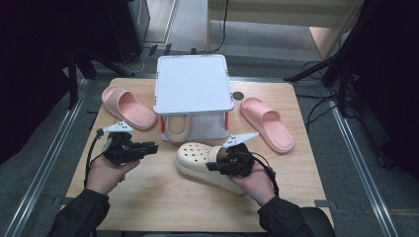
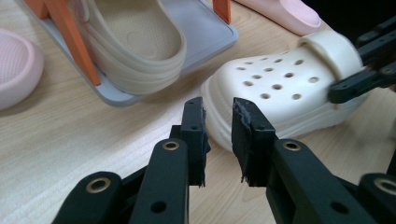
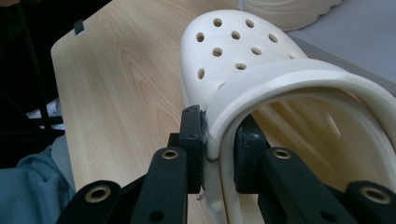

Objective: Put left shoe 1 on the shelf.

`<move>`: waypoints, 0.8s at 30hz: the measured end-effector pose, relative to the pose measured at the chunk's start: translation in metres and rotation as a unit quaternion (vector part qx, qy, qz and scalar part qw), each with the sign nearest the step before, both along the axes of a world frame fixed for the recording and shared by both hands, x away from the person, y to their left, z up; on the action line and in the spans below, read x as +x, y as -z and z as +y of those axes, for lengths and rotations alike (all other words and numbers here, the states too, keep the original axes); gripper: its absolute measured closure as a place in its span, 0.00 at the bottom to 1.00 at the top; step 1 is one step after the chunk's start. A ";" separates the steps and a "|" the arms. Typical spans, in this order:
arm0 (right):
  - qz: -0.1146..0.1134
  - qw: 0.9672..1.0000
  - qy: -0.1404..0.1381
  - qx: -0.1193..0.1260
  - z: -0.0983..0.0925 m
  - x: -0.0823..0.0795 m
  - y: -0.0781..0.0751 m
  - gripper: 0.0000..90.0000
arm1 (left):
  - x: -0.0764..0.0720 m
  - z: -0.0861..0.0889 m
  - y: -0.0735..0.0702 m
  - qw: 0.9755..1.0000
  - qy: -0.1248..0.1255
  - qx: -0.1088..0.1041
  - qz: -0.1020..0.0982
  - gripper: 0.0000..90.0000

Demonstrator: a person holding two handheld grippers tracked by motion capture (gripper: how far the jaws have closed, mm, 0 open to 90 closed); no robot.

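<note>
A cream clog with holes in its toe lies on the wooden table, toe toward the left. My right gripper is shut on it. In the right gripper view the pads pinch the clog's side wall and strap near the heel opening. My left gripper hovers left of the toe with its jaws a little apart and nothing between them. The left gripper view has the fingertips a short way from the clog's toe, and the right gripper's black fingers at the clog's strap.
A white two-level rack stands at the back centre, with a matching beige clog on its lower shelf. A pink slide lies to its left and another pink slide to its right. Bare wood runs along the front of the table.
</note>
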State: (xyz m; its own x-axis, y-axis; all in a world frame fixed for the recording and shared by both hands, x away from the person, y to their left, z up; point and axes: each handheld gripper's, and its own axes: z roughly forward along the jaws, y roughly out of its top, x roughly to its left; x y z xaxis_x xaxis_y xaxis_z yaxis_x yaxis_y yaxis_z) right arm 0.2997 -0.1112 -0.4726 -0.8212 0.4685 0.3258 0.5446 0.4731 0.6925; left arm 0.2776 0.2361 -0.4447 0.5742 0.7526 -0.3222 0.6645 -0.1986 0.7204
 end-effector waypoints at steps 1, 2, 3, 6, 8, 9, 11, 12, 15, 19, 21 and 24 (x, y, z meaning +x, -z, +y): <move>0.001 1.000 -0.003 -0.001 0.003 0.001 0.002 0.86 | -0.001 0.000 0.001 1.000 -0.001 -0.003 -0.001 0.83; 0.003 1.000 -0.007 -0.001 0.006 0.002 0.004 0.86 | -0.002 0.000 0.001 1.000 -0.002 -0.002 0.001 0.83; 0.004 1.000 -0.011 0.000 0.009 0.003 0.005 0.86 | -0.003 -0.001 0.002 1.000 -0.003 -0.003 0.001 0.83; 0.005 1.000 -0.019 -0.004 0.015 0.005 0.008 0.85 | -0.006 -0.005 0.006 1.000 0.001 -0.001 0.000 0.83; 0.005 1.000 -0.027 -0.007 0.016 0.005 0.009 0.84 | -0.007 -0.009 0.007 1.000 0.002 0.002 -0.003 0.83; 0.003 1.000 -0.029 -0.007 0.016 0.005 0.009 0.82 | -0.007 -0.010 0.007 1.000 0.001 0.001 -0.004 0.83; 0.001 0.999 -0.032 -0.005 0.015 0.004 0.007 0.77 | -0.007 -0.012 0.009 1.000 -0.001 0.000 -0.001 0.83; -0.002 1.000 -0.030 -0.003 0.014 0.004 0.006 0.76 | -0.006 -0.012 0.009 1.000 0.001 0.002 0.001 0.84; 0.001 1.000 -0.022 0.002 0.006 0.005 0.000 0.72 | -0.006 -0.013 0.011 1.000 0.001 0.003 0.004 0.84; -0.009 0.999 -0.013 0.028 -0.009 0.006 -0.011 0.71 | -0.006 -0.015 0.013 1.000 0.001 0.004 0.005 0.84; -0.003 0.999 -0.005 0.036 -0.016 0.008 -0.016 0.73 | -0.007 -0.017 0.016 1.000 0.005 0.005 0.007 0.89; 0.023 0.999 -0.003 0.049 -0.022 0.015 -0.015 0.79 | -0.008 -0.023 0.020 1.000 0.008 0.008 0.007 0.95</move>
State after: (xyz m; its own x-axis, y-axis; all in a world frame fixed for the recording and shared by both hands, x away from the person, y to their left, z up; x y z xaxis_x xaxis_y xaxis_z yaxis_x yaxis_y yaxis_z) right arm 0.3144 -0.1329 -0.4578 -0.8073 0.4268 0.4075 0.5740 0.4075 0.7103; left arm 0.2697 0.2134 -0.4646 0.5824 0.7481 -0.3181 0.6706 -0.2209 0.7082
